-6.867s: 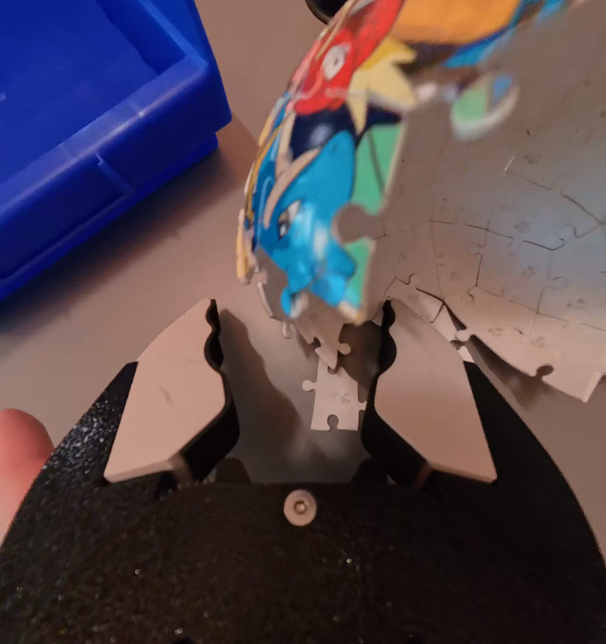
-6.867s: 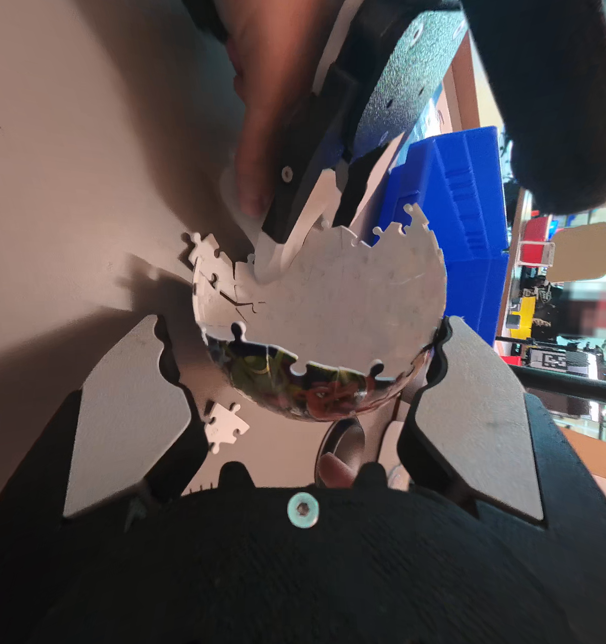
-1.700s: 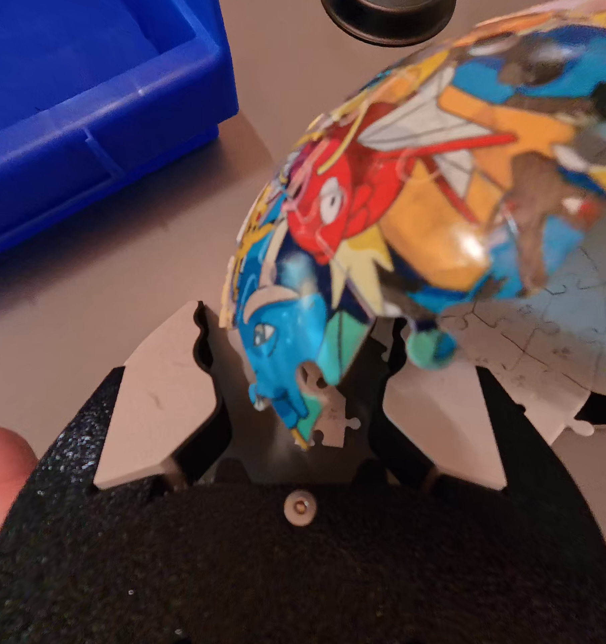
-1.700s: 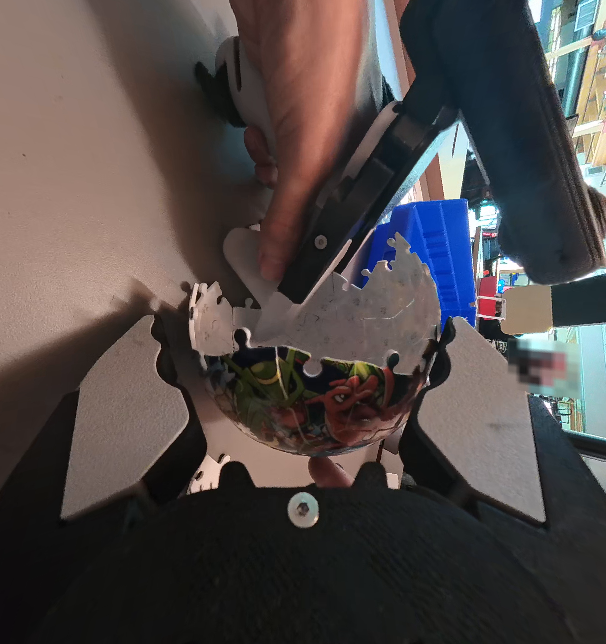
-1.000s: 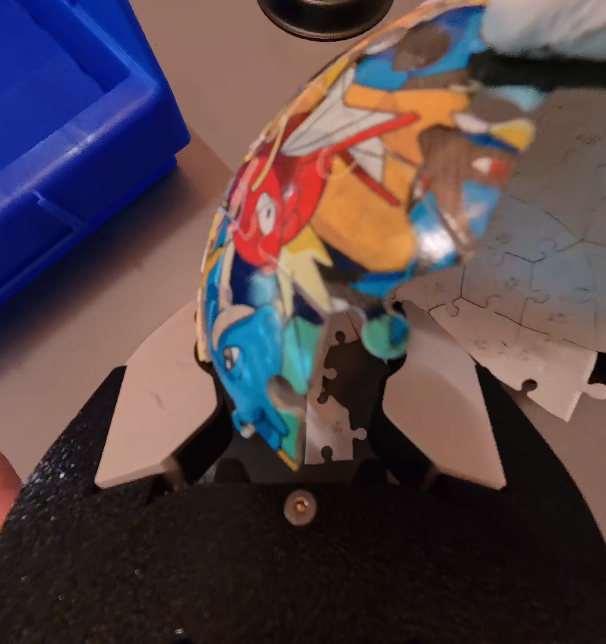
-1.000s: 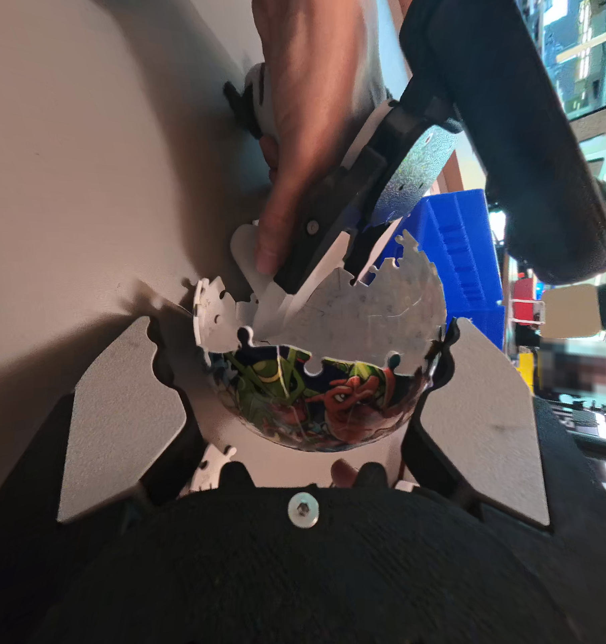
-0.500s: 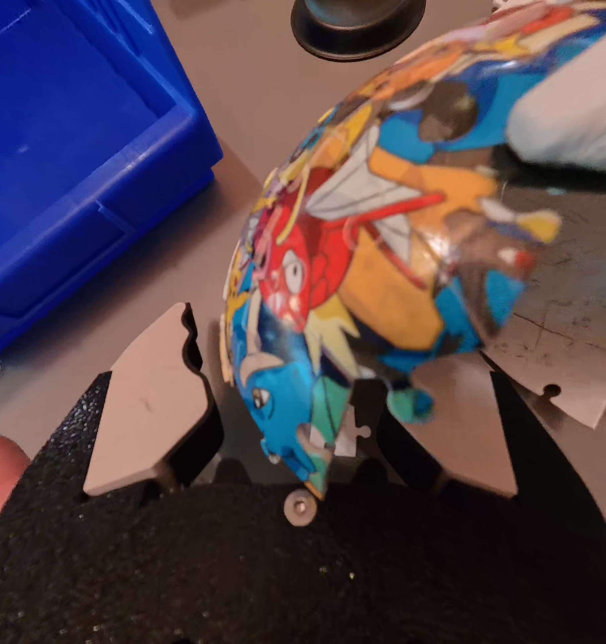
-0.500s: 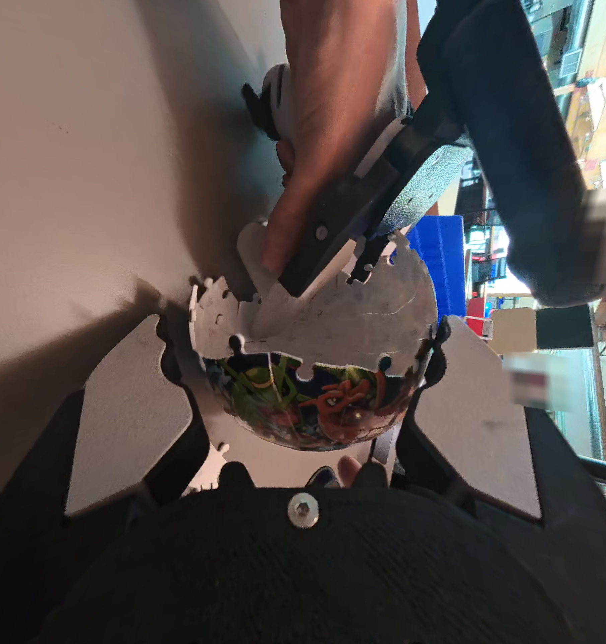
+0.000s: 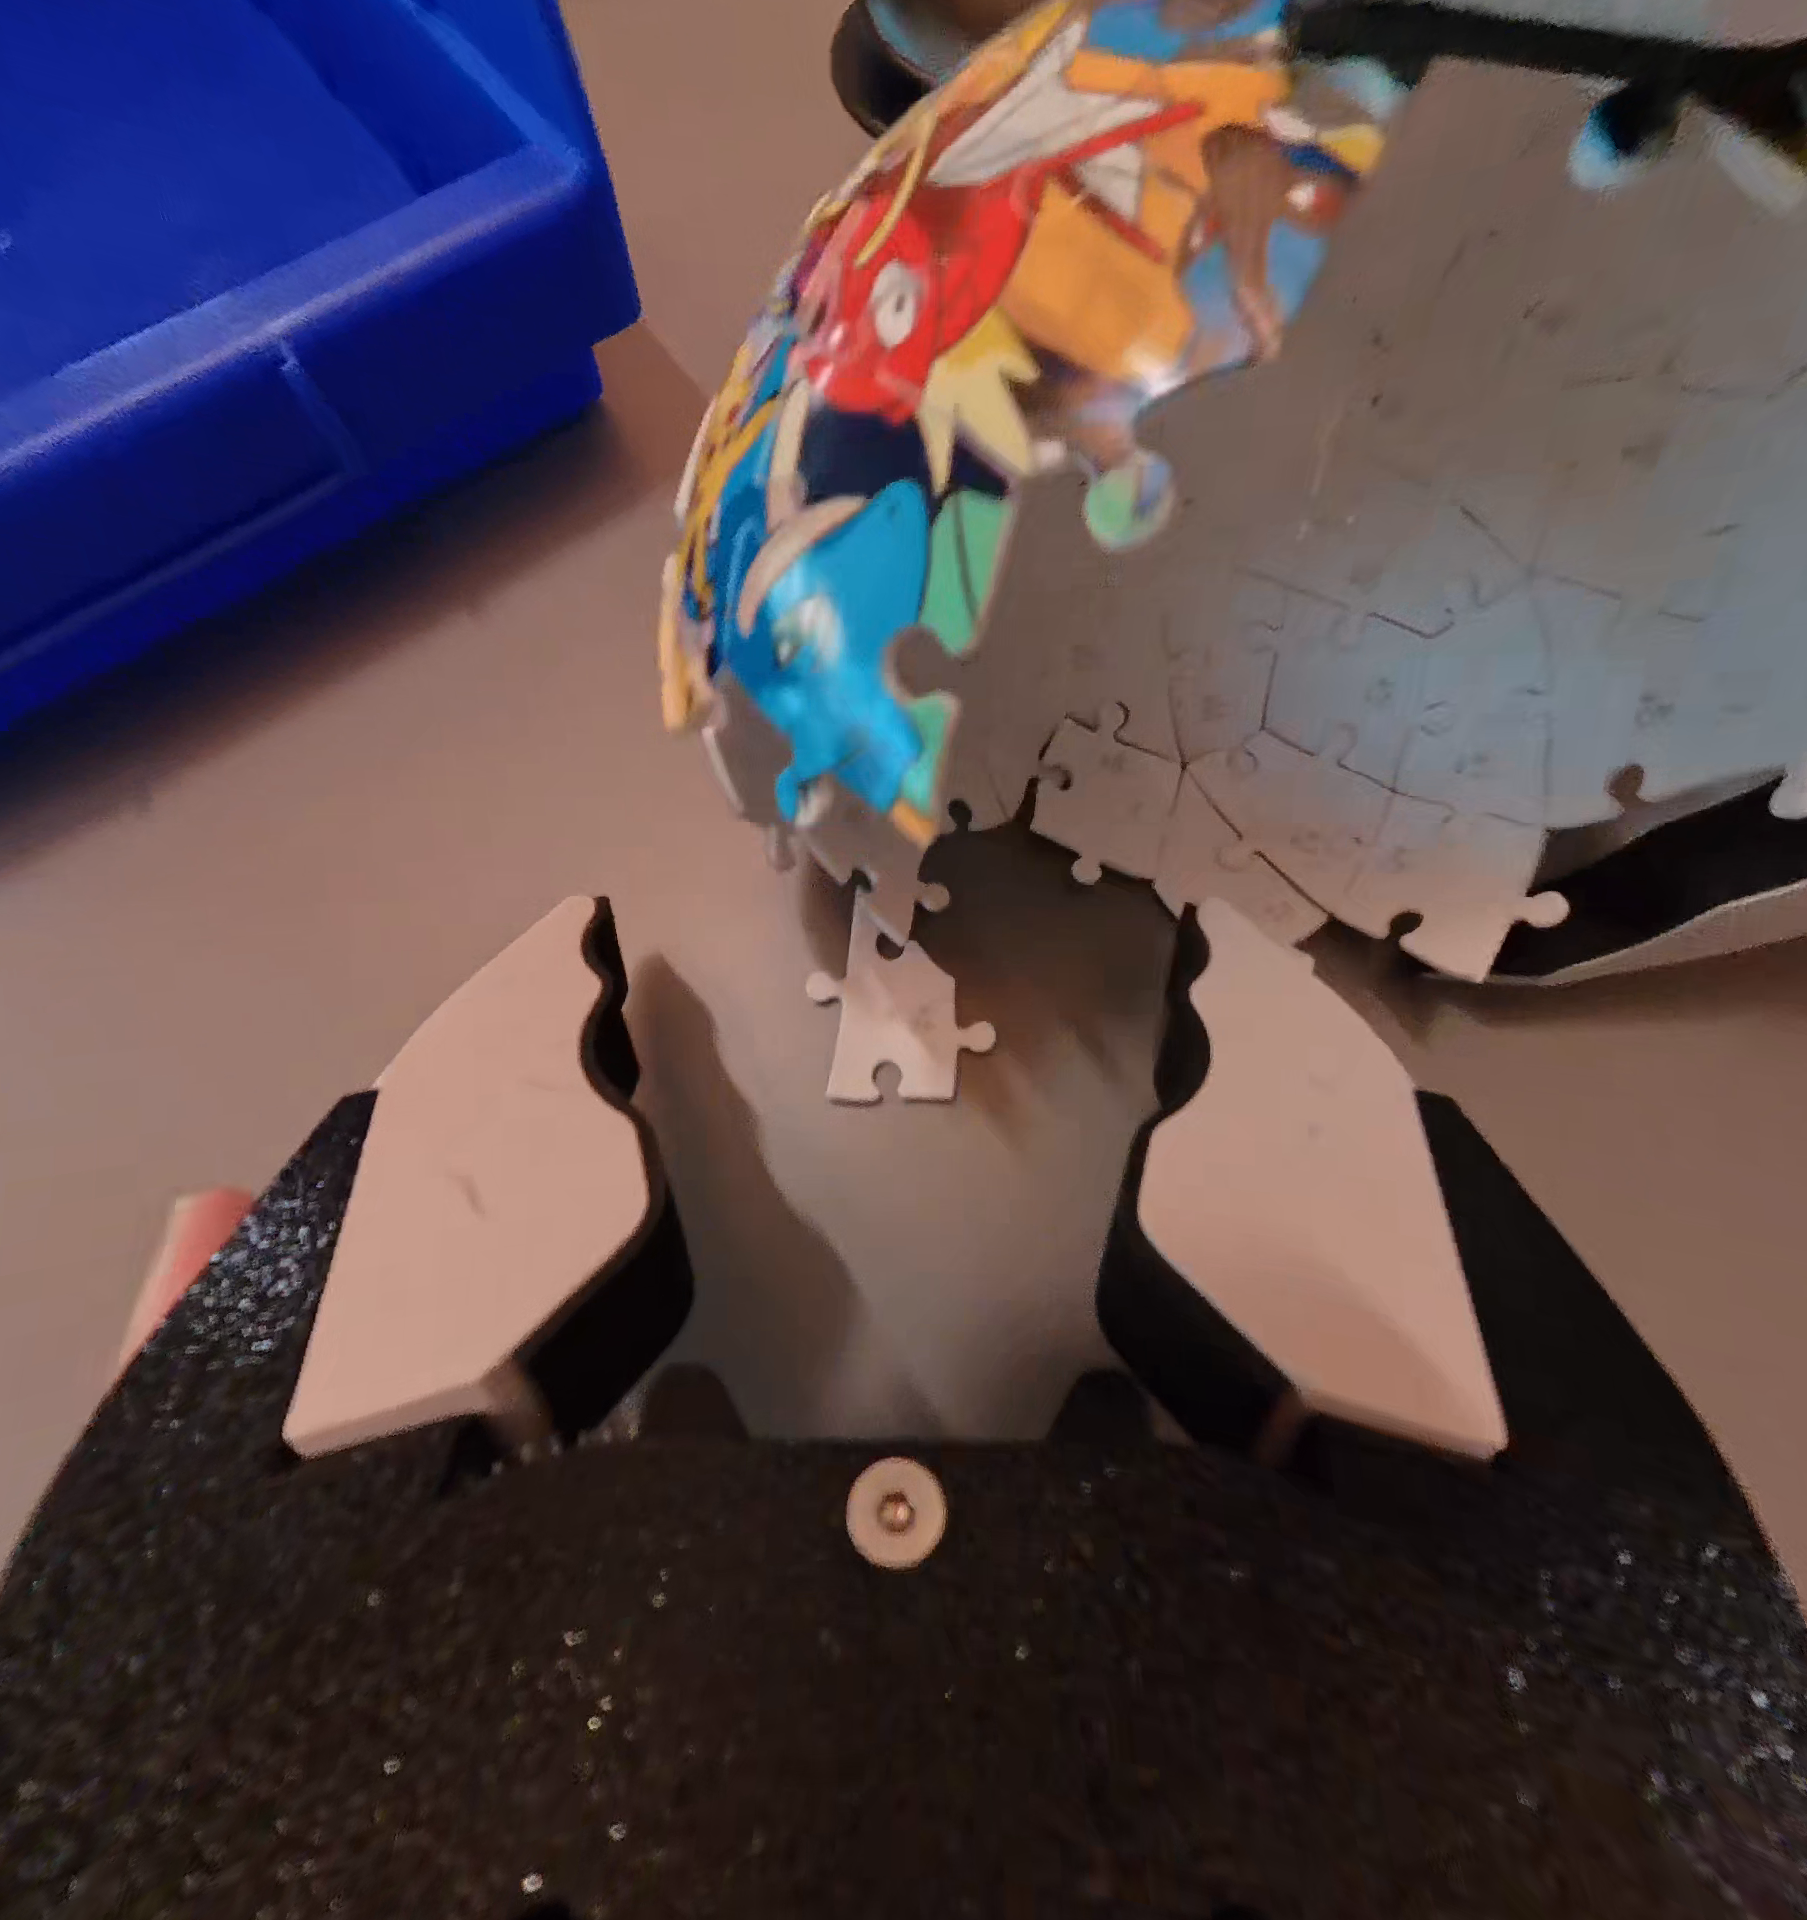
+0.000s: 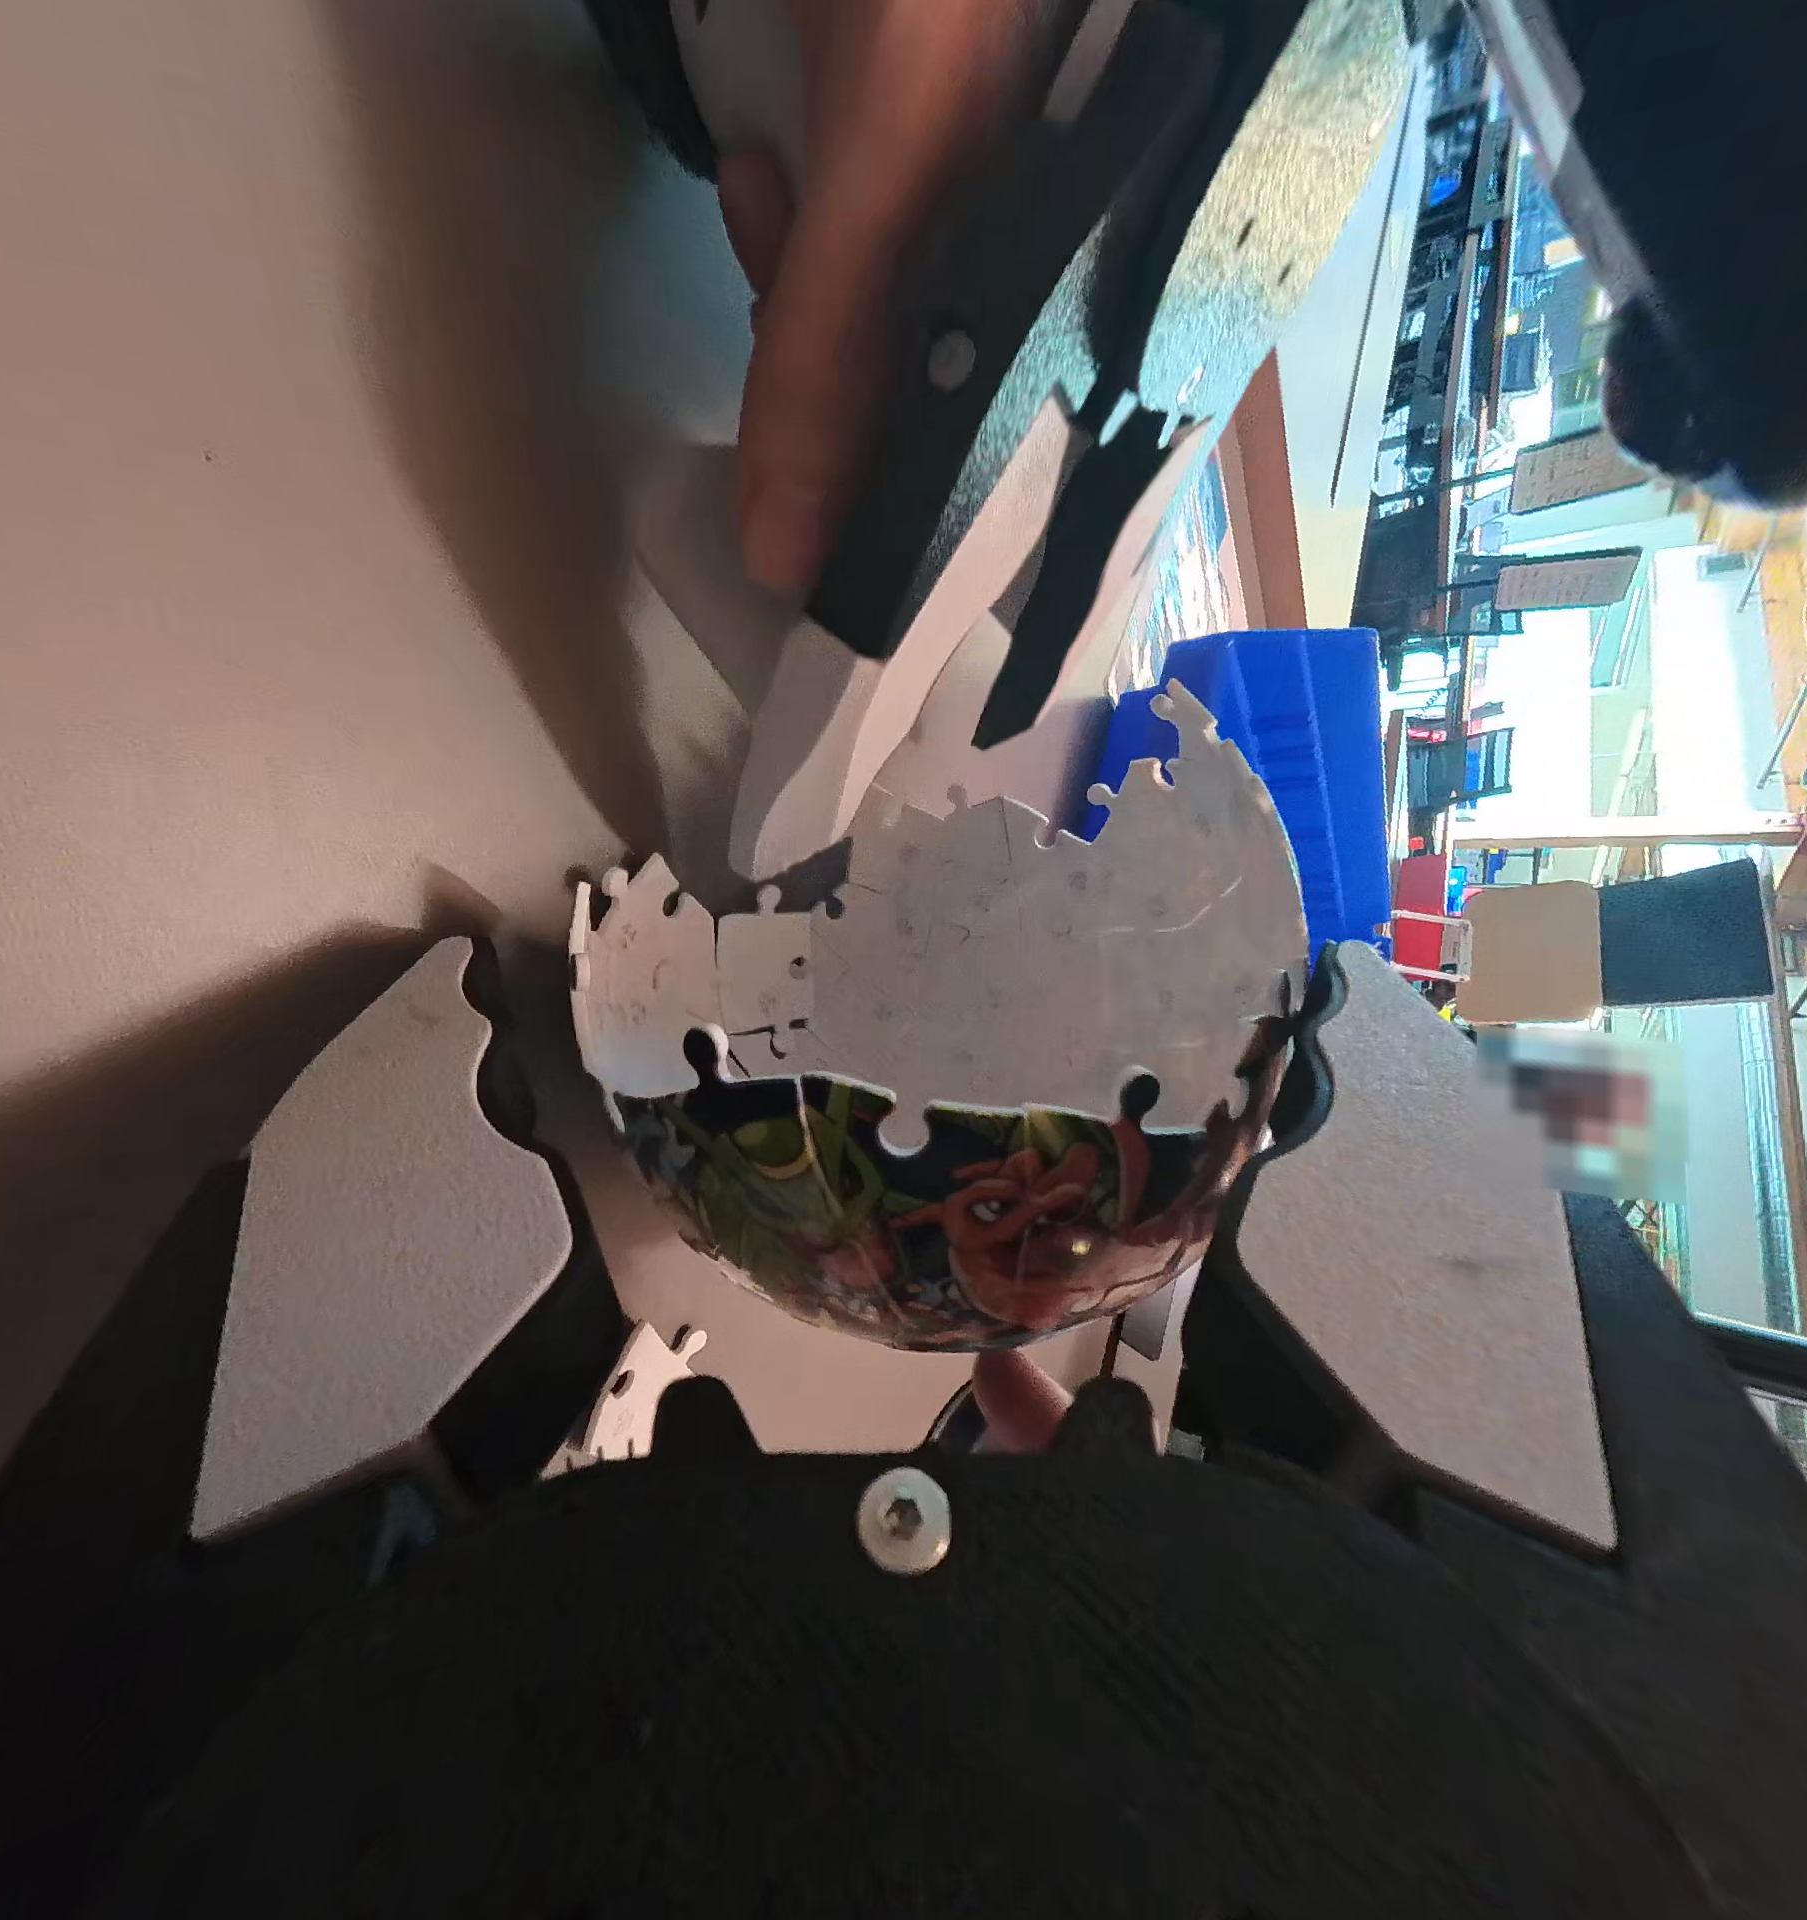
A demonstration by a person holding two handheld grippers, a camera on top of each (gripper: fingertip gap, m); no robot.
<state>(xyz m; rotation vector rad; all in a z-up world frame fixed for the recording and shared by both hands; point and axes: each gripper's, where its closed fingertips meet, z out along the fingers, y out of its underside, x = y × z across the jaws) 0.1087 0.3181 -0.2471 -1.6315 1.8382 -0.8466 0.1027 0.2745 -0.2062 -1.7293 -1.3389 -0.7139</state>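
Grey tabletop fills both views, with a blue plastic bin in the upper left of the left wrist view and a black round base partly hidden at the top edge behind the puzzle. At the centre and upper right of that view hangs a half-built spherical puzzle shell, colourful outside and plain grey inside. The left gripper stands open just below the shell's jagged lower edge, gripping nothing; a loose grey puzzle piece lies on the table between its fingertips. In the right wrist view the right gripper is spread wide around the shell, its right finger against the rim, the left finger apart from it. Above, a hand with the other gripper blocks the upper centre. Shelving and clutter show at the far right.
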